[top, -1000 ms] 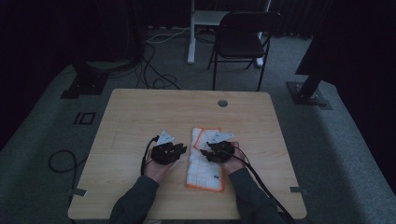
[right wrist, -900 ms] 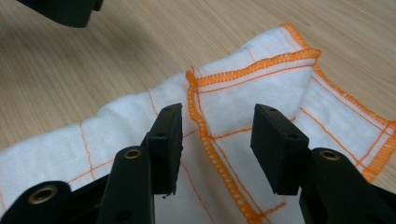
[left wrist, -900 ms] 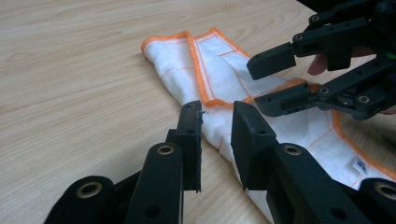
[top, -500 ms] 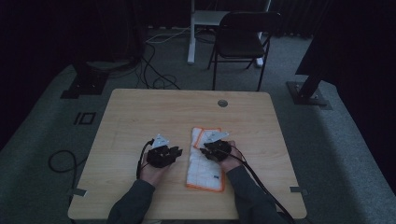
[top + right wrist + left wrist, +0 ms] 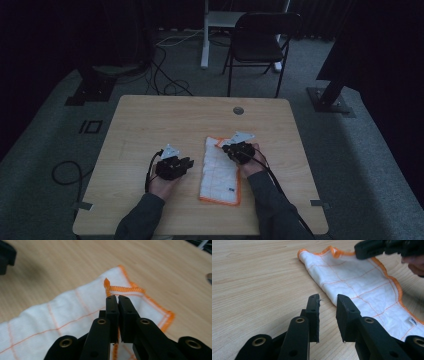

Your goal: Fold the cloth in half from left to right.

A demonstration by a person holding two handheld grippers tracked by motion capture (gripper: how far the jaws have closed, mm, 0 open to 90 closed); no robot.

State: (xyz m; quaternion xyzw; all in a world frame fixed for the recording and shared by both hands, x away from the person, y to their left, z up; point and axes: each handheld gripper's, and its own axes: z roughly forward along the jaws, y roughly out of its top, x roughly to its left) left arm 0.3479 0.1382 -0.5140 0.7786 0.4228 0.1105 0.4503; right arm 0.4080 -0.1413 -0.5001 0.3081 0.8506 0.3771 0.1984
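Note:
A white cloth [image 5: 220,170] with thin orange grid lines and an orange hem lies folded on the wooden table [image 5: 150,120], its long side running away from me. My right gripper [image 5: 227,149] is at the cloth's far right corner. Its jaws have just been closing and now pinch the orange hem [image 5: 125,289], with a little tip of hem poking up past the right gripper [image 5: 117,298]. My left gripper [image 5: 328,298] hovers open just left of the cloth [image 5: 362,282], jaws apart with nothing between them. In the high view the left gripper [image 5: 188,163] points at the cloth's left edge.
A round grommet [image 5: 238,110] sits in the table's far edge. A folding chair [image 5: 262,40] and a white stand [image 5: 207,35] are behind the table. Cables [image 5: 165,85] and dark stand bases [image 5: 330,100] lie on the floor around it.
My right hand has shifted a little toward the cloth's far corner. The left hand stays where it was, and the cloth lies in the same place.

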